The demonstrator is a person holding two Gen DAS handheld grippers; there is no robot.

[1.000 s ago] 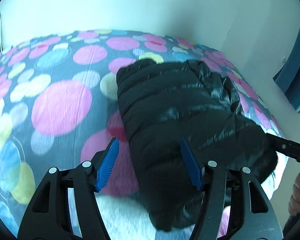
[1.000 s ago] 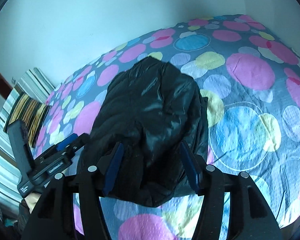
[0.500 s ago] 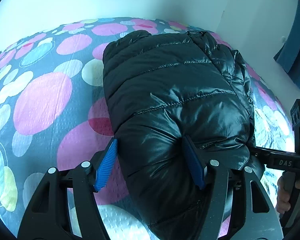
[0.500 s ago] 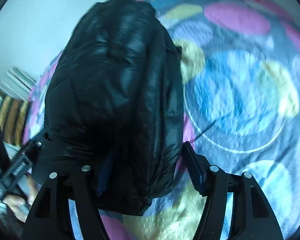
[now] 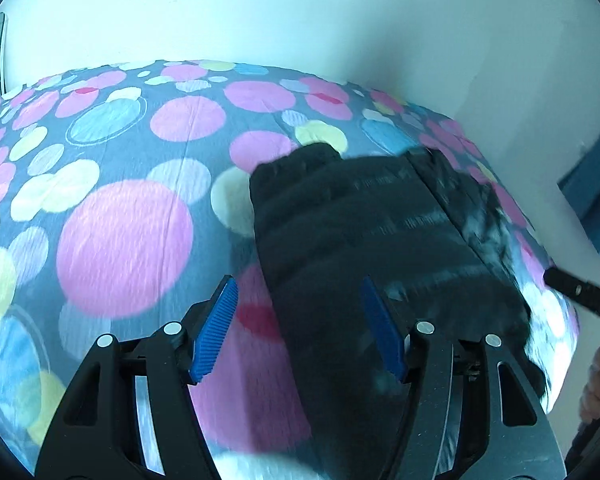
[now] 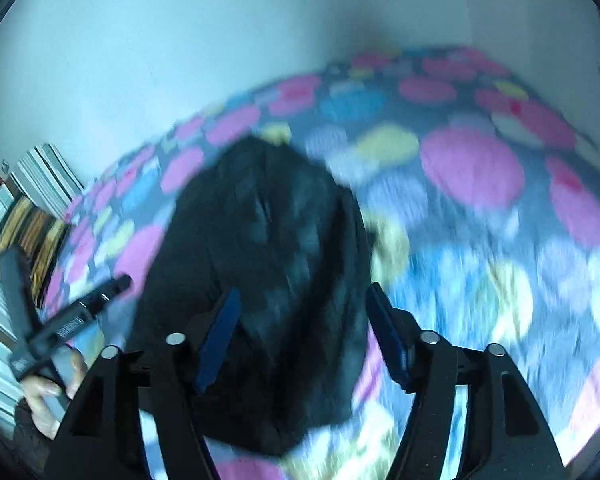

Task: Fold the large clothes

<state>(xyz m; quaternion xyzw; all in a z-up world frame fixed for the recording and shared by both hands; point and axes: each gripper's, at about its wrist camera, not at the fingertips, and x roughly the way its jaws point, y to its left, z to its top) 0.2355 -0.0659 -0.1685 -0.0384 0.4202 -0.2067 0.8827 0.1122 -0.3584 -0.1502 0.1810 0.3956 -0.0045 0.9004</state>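
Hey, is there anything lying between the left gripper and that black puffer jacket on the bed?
Nothing visible. The black puffer jacket lies on the dotted bedspread directly beyond the left gripper, whose pads stand apart.

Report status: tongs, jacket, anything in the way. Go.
Left tongs open, nothing gripped. Right tongs closing, pads clear of cloth. Black puffer jacket folded in a bundle on the dotted bedspread. Nothing in the way.

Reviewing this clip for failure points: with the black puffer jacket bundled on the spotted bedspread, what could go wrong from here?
1. The black puffer jacket looks bulky and slippery; released, the fold may spring open.
2. It lies near the edge of the bed and could slide off.
3. The right gripper is closing with jacket between its pads; it may snag one layer and drag the bundle apart.
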